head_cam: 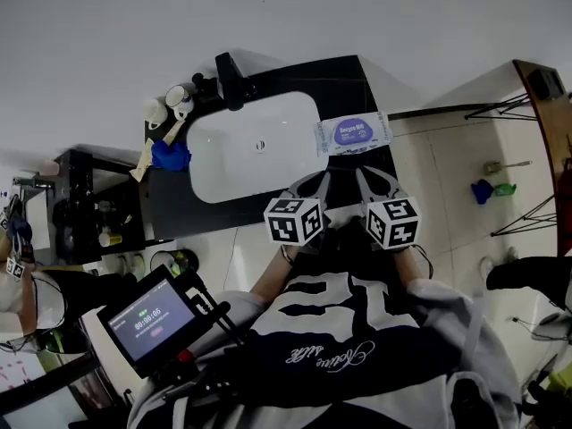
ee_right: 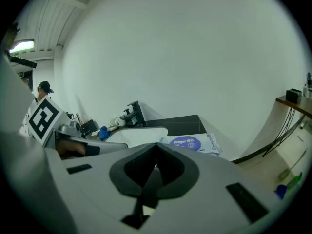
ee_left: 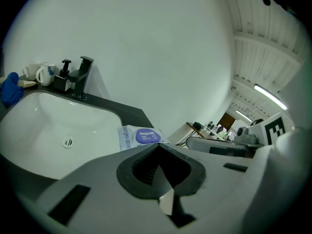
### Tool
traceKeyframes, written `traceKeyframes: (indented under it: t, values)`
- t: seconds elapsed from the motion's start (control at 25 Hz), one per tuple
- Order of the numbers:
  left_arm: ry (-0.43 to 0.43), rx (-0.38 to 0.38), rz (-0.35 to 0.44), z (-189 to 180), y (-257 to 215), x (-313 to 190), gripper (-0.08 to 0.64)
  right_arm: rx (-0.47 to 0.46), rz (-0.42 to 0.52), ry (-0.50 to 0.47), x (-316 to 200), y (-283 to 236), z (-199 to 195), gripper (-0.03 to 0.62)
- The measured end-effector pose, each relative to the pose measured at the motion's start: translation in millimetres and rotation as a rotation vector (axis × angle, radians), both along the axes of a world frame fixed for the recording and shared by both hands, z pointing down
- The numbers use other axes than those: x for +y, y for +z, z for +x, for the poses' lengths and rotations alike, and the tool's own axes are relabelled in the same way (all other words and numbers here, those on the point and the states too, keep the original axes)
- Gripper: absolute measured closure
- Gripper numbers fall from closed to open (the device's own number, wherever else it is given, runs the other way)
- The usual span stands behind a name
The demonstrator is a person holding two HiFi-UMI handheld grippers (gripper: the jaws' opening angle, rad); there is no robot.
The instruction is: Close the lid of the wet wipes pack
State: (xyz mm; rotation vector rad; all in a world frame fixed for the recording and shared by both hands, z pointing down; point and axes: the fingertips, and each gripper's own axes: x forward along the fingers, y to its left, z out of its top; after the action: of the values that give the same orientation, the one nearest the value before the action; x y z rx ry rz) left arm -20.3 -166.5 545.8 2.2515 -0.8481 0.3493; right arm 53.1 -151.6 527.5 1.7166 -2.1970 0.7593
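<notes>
Left claw (head_cam: 313, 186) and right claw (head_cam: 374, 182), each pinched together on nothing, hang side by side toward the bench's (head_cam: 344, 79) near right corner. Straight ahead, the wipes pack (head_cam: 353, 134) lies at the bench's right edge beside the sink (head_cam: 255, 164). Its long axis runs crosswise to the claws, and the right claw looks slightly nearer.

Wet wipes pack (head_cam: 353, 134): white, with a purple oval label. Sink (head_cam: 223, 168): white, set in a black bench (head_cam: 340, 83). Tap (head_cam: 231, 80): black. Cloth (head_cam: 170, 156): blue. Mugs (head_cam: 176, 96): white. Left tool (ee_left: 157, 147) and right tool (ee_right: 156, 146): pale grey with dark grey pads. Marker cubes (head_cam: 293, 220): black squares on white.
</notes>
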Motion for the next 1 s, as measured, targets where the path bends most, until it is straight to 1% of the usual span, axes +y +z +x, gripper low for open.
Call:
traceKeyframes:
  t: [0.12,0.28,0.44,0.52,0.64,0.72,0.76,0.84,0.88,1.0]
  values:
    - [0.001,0.025,0.014,3.8,-7.6,18.8,0.561,-0.004,0.038,0.016,20.6,-10.2,0.2,0.594]
    - [0.0,0.023,0.036,6.5,-15.4,47.8,0.561,-0.015,0.052,0.009,51.5,-15.1,-1.3,0.594]
    - [-0.032,0.043,0.044,10.6,-30.4,86.7,0.561,-0.035,0.062,-0.005,91.5,-21.6,0.1,0.594]
    - [-0.058,0.054,0.049,12.0,-38.3,117.0,0.561,-0.053,0.072,-0.008,119.0,-25.2,2.5,0.594]
    - [-0.09,0.057,0.052,12.9,-45.2,179.4,0.561,-0.073,0.099,-0.016,169.4,-34.0,6.3,0.594]
    - [-0.099,0.059,0.034,13.7,-42.8,212.7,0.561,-0.084,0.116,-0.024,194.2,-39.7,6.9,0.594]
    - [-0.102,0.061,0.019,13.2,-39.3,221.3,0.561,-0.089,0.119,-0.03,199.8,-40.2,5.7,0.594]
    - [-0.112,0.065,-0.002,8.8,-32.9,223.8,0.561,-0.099,0.118,-0.045,200.6,-37.0,-0.3,0.594]
    - [-0.119,0.064,0.0,5.4,-31.5,220.7,0.561,-0.103,0.118,-0.054,198.3,-34.7,-4.5,0.594]
    - [-0.128,0.049,0.036,-4.5,-34.4,214.1,0.561,-0.108,0.123,-0.076,196.7,-31.8,-17.0,0.594]
